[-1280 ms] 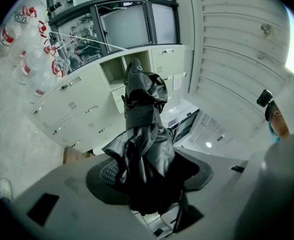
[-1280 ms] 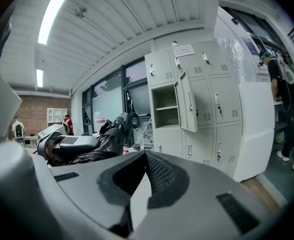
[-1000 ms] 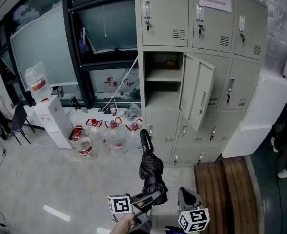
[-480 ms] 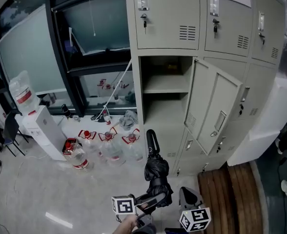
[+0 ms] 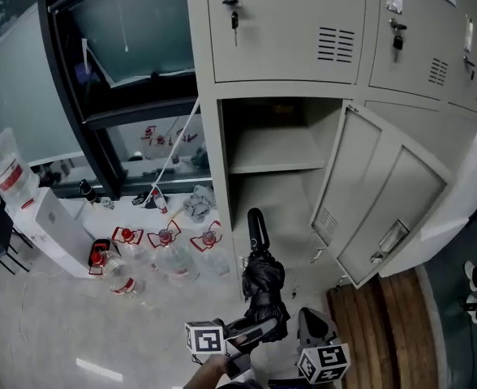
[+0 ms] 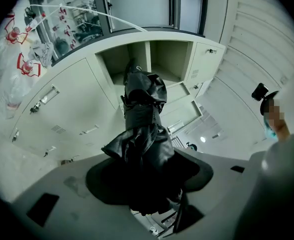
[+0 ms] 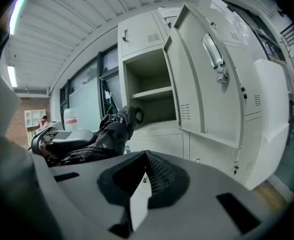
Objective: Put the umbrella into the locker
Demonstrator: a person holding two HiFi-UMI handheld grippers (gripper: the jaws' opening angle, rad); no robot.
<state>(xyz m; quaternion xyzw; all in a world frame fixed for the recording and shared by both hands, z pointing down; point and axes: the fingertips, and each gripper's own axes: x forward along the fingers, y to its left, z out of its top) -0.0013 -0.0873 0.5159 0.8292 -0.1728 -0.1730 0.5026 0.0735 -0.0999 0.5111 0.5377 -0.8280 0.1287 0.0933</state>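
Umbrella [image 5: 260, 280] (black, folded) clamped in left gripper [image 5: 253, 329], handle end up, before open locker [image 5: 275, 148] compartment; right gripper [image 5: 308, 321] jaws together, empty, just beside the left one.

Two hand-held grippers sit side by side at the bottom edge of the head view, both pointing forward and away from the person. The left gripper [image 5: 256, 329] has its jaws clamped on the bunched folds of an umbrella [image 5: 263, 286] — part of the left hand [image 5: 209, 373] shows just behind it, wrapped around the grip. The right gripper [image 5: 310, 322], just beside it, has its jaws pressed together with nothing between them.
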